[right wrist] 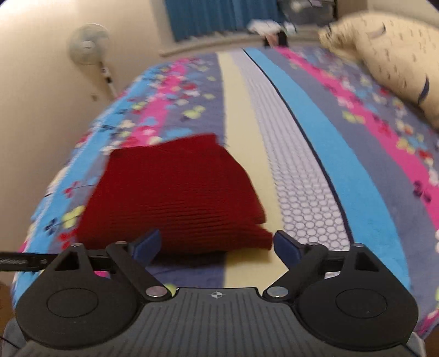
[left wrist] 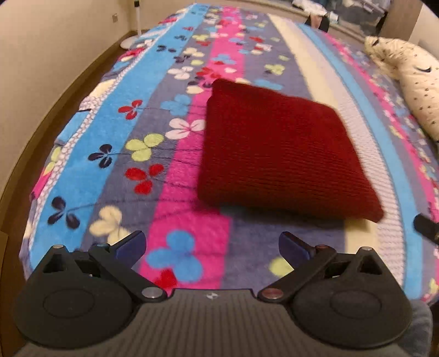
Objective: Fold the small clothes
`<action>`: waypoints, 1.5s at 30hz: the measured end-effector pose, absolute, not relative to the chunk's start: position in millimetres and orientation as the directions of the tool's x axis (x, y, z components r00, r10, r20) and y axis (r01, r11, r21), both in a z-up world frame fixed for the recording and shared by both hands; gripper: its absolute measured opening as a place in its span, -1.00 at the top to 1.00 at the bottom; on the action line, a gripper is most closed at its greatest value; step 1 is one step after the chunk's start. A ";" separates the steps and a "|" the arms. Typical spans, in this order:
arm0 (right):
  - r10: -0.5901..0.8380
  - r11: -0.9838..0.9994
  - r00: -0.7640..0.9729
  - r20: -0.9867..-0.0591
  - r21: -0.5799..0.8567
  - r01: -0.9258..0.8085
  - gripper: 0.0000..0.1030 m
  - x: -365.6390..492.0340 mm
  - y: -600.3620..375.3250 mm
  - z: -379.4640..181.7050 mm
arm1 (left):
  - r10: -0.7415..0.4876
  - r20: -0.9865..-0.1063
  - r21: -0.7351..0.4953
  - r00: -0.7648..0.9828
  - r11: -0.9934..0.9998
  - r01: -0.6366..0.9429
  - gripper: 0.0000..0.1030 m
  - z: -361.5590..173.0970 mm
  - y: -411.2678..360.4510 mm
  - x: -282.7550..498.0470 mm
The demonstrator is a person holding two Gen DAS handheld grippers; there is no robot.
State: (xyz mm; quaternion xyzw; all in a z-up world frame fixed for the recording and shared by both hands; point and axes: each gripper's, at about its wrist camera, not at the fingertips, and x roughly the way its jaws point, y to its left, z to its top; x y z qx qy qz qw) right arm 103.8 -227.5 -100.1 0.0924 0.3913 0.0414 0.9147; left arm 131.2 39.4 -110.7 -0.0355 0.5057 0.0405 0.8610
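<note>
A dark red knitted garment (left wrist: 279,153), folded into a thick square, lies flat on the striped flowered bedspread (left wrist: 153,153). My left gripper (left wrist: 212,245) hangs open above the bedspread, short of the garment's near edge, with nothing between its blue pads. In the right wrist view the same red garment (right wrist: 175,197) lies just beyond my right gripper (right wrist: 216,245), which is open and empty; its fingers stand apart in front of the near folded edge. The tip of the other gripper (left wrist: 425,228) shows at the right edge of the left wrist view.
A cream patterned pillow (right wrist: 395,63) lies at the far right of the bed. A white standing fan (right wrist: 89,46) stands by the wall at the left. Blue curtains (right wrist: 216,16) and a cluttered sill lie beyond the bed's far end. The bed's left edge (left wrist: 35,192) drops off near the wall.
</note>
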 end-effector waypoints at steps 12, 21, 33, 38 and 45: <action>0.100 0.993 0.734 -0.671 0.117 -0.028 -0.89 5.1 -196.2 -57.5 | 0.086 -0.805 0.051 0.587 0.996 -0.076 -0.99 -49.0 22.2 54.6; 0.099 0.994 0.749 -0.655 0.095 -0.048 -0.90 -10.7 -187.4 -49.7 | 0.093 -0.808 0.054 0.582 0.995 -0.085 -0.99 -45.3 27.1 34.8; 0.112 0.994 0.748 -0.654 0.085 -0.075 -0.90 -14.0 -180.9 -45.9 | 0.104 -0.807 0.094 0.582 0.994 -0.047 -0.99 -44.0 14.7 33.4; 0.115 0.993 0.746 -0.655 0.088 -0.075 -0.90 -13.6 -180.8 -45.9 | 0.106 -0.803 0.099 0.586 0.994 -0.044 -0.99 -43.0 12.4 32.6; 0.117 0.993 0.745 -0.656 0.094 -0.074 -0.90 -13.8 -178.9 -45.8 | 0.109 -0.802 0.108 0.588 0.993 -0.037 -0.99 -43.8 9.6 30.7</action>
